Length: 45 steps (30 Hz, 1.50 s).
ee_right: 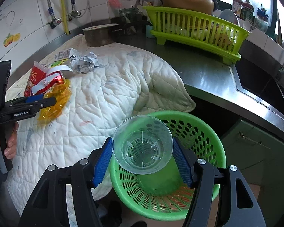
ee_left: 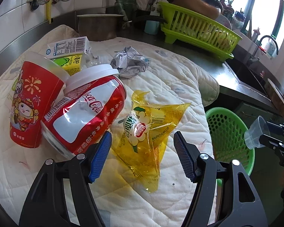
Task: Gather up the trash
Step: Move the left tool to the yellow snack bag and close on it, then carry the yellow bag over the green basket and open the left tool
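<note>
My left gripper (ee_left: pixel 142 144) is open over a yellow snack wrapper (ee_left: pixel 151 130) on the white quilted cloth (ee_left: pixel 170 87); its left finger is next to a dented Coca-Cola can (ee_left: pixel 85 113). A red paper cup (ee_left: pixel 31 98), a white lid (ee_left: pixel 90 75), a carton (ee_left: pixel 70 51) and crumpled paper (ee_left: pixel 129 61) lie behind. My right gripper (ee_right: pixel 142 158) is shut on a clear plastic cup (ee_right: pixel 142 144) and holds it over the green trash basket (ee_right: pixel 198 132). The basket (ee_left: pixel 229 132) and the cup (ee_left: pixel 255 132) also show in the left wrist view.
A lime dish rack (ee_right: pixel 197 30) with a bowl stands at the back. A metal pot (ee_right: pixel 98 34) sits by the tiled wall. The steel counter (ee_right: pixel 208 75) leads to a sink (ee_right: pixel 265 87) at right. The cloth hangs over the counter edge near the basket.
</note>
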Motion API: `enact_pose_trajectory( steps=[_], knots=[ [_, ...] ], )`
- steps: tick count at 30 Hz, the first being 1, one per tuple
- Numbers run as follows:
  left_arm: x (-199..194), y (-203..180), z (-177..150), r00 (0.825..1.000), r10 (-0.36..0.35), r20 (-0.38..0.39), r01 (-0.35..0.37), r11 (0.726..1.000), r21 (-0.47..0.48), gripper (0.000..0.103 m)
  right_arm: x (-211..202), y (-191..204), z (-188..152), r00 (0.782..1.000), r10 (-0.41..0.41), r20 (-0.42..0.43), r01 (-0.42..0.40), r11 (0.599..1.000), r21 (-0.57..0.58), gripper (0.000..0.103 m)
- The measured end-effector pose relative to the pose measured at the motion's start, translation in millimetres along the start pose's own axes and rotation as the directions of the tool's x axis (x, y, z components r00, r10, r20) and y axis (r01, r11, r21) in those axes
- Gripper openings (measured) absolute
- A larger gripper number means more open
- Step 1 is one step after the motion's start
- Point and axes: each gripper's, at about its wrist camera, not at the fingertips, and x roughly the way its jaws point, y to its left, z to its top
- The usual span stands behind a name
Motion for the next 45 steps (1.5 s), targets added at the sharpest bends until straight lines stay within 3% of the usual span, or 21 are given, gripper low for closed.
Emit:
enact_pose_trajectory(
  steps=[5,11,15,21,32,39,45],
  knots=[
    [11.1,-2.2,-1.0,1.0,-0.005,-0.023,0.005,1.0,0.006,0.054,9.3,-17.6,-12.6,0.999,-0.032,-0.038,0.033,0.999,0.033,0.061],
    [9.1,-4.9,-4.1,1.0,-0.012,-0.017,0.012,1.0,0.001,0.029,13.2,-28.8,-19.2,0.997,-0.057,-0.055,0.06,0.997,0.055,0.063],
    [1.1,-10.7,-6.4,1.0,-0.01,-0.009,0.01,1.0,0.008,0.025,9.3,-32.6,-21.6,0.997,-0.061,-0.044,0.064,0.996,0.065,0.073],
    [-24.2,-30.0,-4.5,0.999,-0.04,0.031,0.039,0.999,0.026,0.024,-4.0,-38.9,-21.5,0.998,-0.07,-0.009,0.07,0.994,0.084,0.077],
    [-47.4,-103.9,2.7,0.987,-0.15,0.054,0.142,0.98,0.14,0.024,-57.9,-57.0,-21.1,0.989,-0.108,0.096,0.096,0.988,0.122,0.083],
    [-34.5,-156.4,1.6,0.977,-0.214,0.006,0.208,0.956,0.208,0.024,-90.1,-67.1,-28.8,0.978,-0.155,0.136,0.135,0.979,0.15,0.086],
    [-9.4,-189.3,-8.9,0.972,-0.222,-0.081,0.235,0.942,0.238,0.028,-105.4,-76.9,-36.4,0.972,-0.181,0.147,0.152,0.97,0.191,0.086]
  ],
)
